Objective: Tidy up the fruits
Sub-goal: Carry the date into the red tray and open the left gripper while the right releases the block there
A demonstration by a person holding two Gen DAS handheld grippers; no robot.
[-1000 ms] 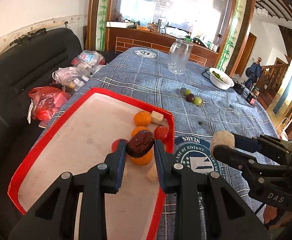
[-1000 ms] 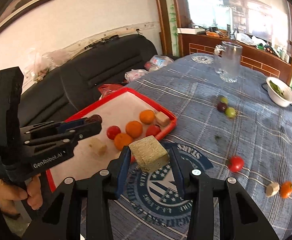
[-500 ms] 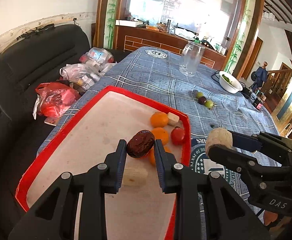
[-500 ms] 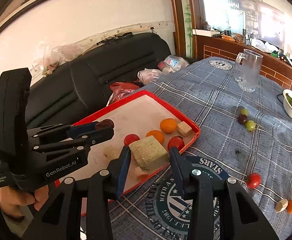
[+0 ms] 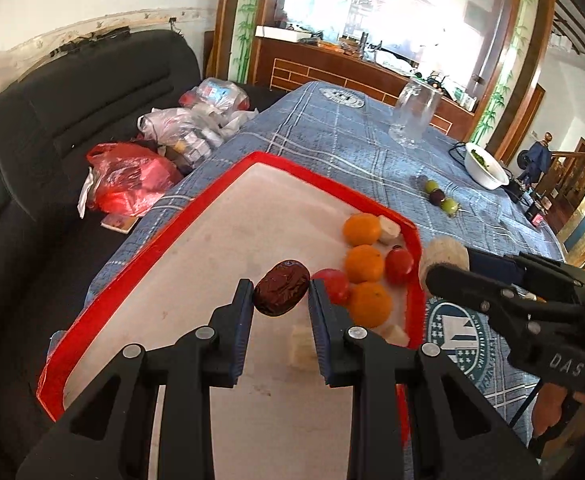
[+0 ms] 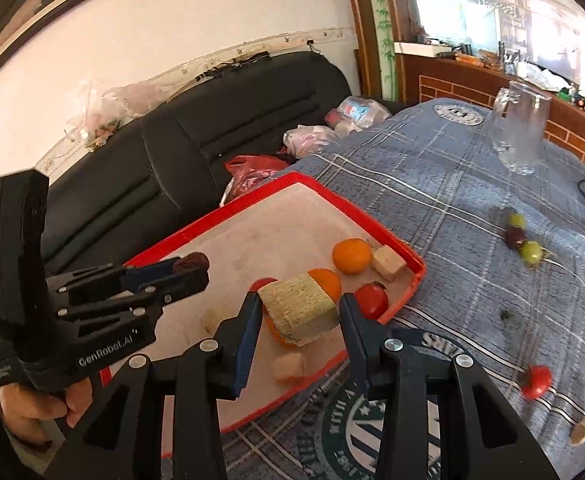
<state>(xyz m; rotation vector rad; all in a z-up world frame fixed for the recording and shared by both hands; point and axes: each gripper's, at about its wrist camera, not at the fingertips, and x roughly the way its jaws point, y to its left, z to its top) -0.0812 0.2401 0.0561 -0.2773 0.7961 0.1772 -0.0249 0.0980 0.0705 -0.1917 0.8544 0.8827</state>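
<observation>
Two pieces are carried over the red tray [image 5: 196, 216] at once: a wrinkled red date [image 5: 280, 294] is clamped between the narrowly set jaws of the left gripper [image 5: 279, 300], its long axis lying across the fingers and tilted up toward 2 o'clock, and a tan fibrous block [image 6: 298, 308] is pinched in the wider-set right gripper [image 6: 298, 312]. In the left wrist view, bare tray floor is seen beneath and toward 10 o'clock of the date, while the oranges [image 5: 362, 264] and cherry tomatoes [image 5: 399, 266] are clustered at 2 o'clock near the tray's right rim. The left hand is judged nearer the open floor. "GenRobot.AI" is read on the left gripper's body, "DAS" on the right's, and "STARS" partly on the tablecloth [image 6: 432, 184] emblem
</observation>
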